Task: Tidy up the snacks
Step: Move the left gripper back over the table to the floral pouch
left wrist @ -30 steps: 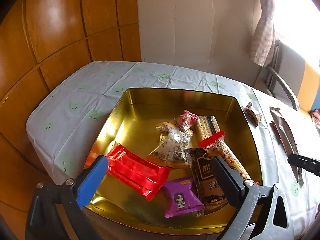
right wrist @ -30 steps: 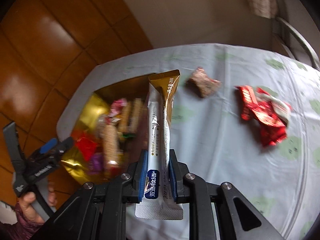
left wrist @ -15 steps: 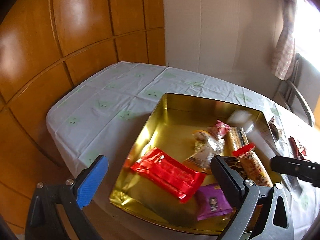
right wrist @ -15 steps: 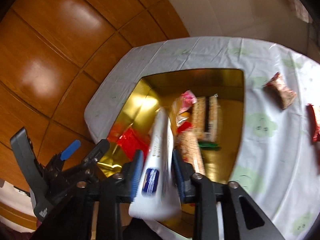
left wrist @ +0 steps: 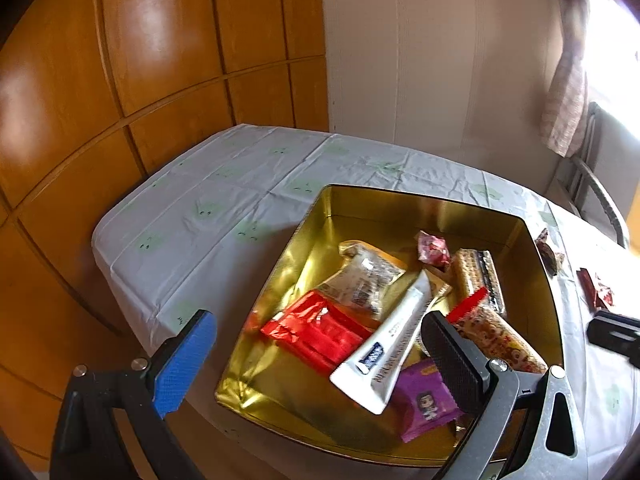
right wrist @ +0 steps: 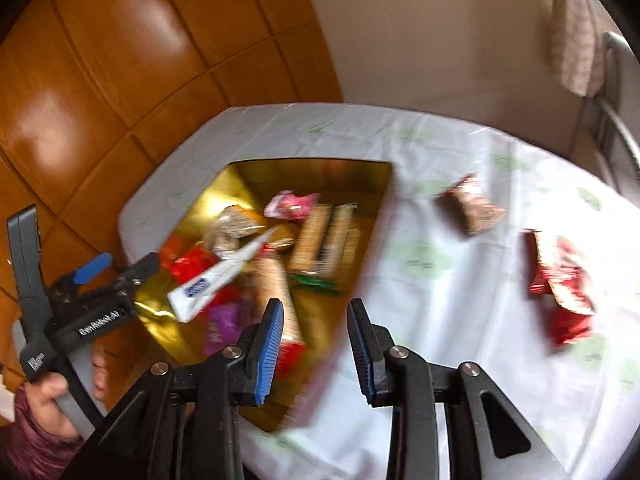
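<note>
A gold tin [left wrist: 400, 208] sits on the white tablecloth and holds several snacks. A long white and gold packet [left wrist: 390, 338] lies across the red packet [left wrist: 316, 330] inside it; it also shows in the right wrist view [right wrist: 218, 276]. My left gripper [left wrist: 312, 354] is open and empty at the tin's near left edge. My right gripper [right wrist: 316, 348] is open and empty above the tin's [right wrist: 312, 170] near right edge. A brown wrapped snack [right wrist: 472, 206] and red packets [right wrist: 560, 280] lie on the cloth to the right.
The table's [left wrist: 200, 216] left edge drops to the wooden floor [left wrist: 60, 160]. A wall, a curtain [left wrist: 566, 92] and a metal chair frame [right wrist: 616, 120] stand behind the table. A purple packet [left wrist: 426, 398] and a biscuit roll [left wrist: 496, 336] lie in the tin.
My right gripper swung over the tin, opened and let go of the long white and gold packet, which now lies in the tin. My left gripper has shifted left.
</note>
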Available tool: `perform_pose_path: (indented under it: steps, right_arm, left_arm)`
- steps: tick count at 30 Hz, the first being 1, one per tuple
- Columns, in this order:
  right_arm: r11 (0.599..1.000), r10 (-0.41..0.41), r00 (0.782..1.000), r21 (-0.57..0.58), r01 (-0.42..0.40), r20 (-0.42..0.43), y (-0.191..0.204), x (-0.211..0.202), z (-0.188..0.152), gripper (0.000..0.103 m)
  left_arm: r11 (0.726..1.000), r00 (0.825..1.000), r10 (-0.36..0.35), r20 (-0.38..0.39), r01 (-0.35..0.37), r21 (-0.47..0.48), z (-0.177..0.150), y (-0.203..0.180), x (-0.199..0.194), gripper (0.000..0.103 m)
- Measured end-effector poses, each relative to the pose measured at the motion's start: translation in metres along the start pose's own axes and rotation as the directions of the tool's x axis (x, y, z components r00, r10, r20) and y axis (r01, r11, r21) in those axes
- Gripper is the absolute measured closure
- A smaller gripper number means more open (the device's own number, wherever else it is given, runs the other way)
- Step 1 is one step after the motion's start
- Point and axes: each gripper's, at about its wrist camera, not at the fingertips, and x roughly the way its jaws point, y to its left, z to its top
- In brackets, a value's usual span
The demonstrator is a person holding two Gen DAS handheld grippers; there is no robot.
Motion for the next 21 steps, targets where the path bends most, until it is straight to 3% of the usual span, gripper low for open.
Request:
perform_pose_path:
  steps: [6, 13, 21]
  right_arm:
    - [0.99, -0.13, 0.991, 0.05, 0.129, 0.018, -0.055, -0.026, -0.008, 0.068]
    - [0.958, -0.27, 0.962, 0.108, 0.266, 0.029, -0.12, -0.056, -0.017, 0.068]
    - [0.908, -0.397, 0.918, 0.154, 0.39, 0.02, -0.187, -0.073, -0.028, 0.067]
  left_arm:
    - [0.996, 0.998, -0.065, 0.017, 0.064, 0.063, -0.002, -0.025, -0.007, 0.0]
    - [0.974, 0.981, -0.192, 0.005, 0.19, 0.12, 0.001, -0.06, -0.018, 0.0]
    - [0.959, 0.992, -0.127, 0.024, 0.117, 0.257, -0.001, -0.106, -0.026, 0.0]
